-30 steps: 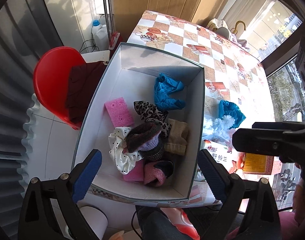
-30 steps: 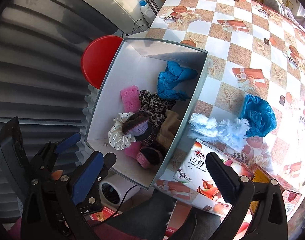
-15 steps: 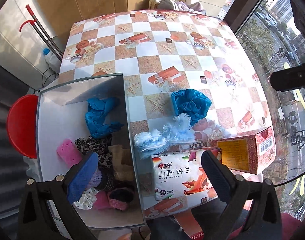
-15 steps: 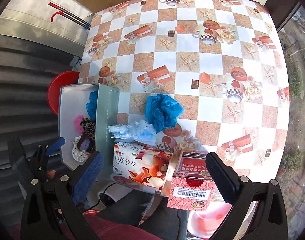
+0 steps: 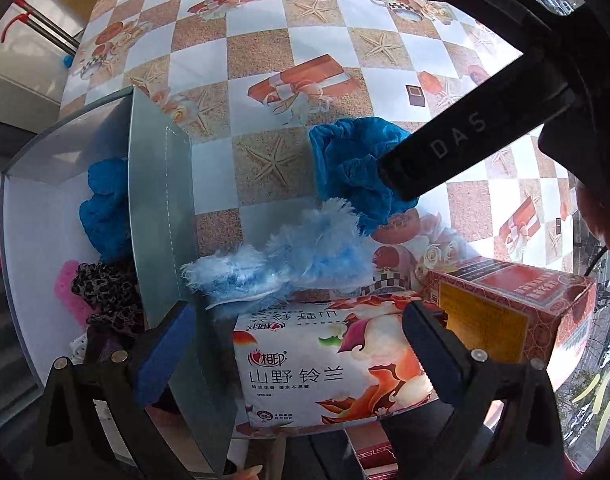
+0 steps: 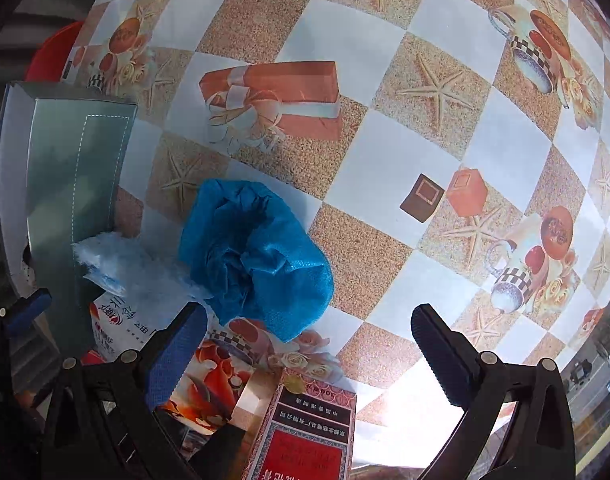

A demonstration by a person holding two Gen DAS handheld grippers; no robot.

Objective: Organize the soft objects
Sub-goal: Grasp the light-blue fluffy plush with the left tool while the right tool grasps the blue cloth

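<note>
Both grippers hang over the checkered tablecloth (image 6: 385, 152), jaws spread wide, nothing between them. The left gripper (image 5: 297, 344) points straight down over the tissue pack (image 5: 329, 364), with the pale blue fluffy duster head (image 5: 289, 256) just past its tips at 12 o'clock. The right gripper (image 6: 309, 344) tilts down toward the crumpled blue non-woven cover (image 6: 257, 256), which lies at its 11 o'clock, touching the fluffy piece's far end.

The grey box (image 5: 161, 216) sits at 9 o'clock of both loose items; another blue cover (image 5: 105, 208), a pink sponge (image 5: 65, 292) and a leopard scrunchie (image 5: 105, 284) are already inside.

Risks:
- the two soft pieces touch, so a grab on one probably drags the other
- the left jaws straddle the tissue pack edge; closing low likely pinches the pack, not the fluff
- the red carton (image 5: 517, 312) stands beside the right pad and could get knocked
- the grippers sit close and may collide on descent
- the fluffy piece leans on the box wall and may snag there
</note>
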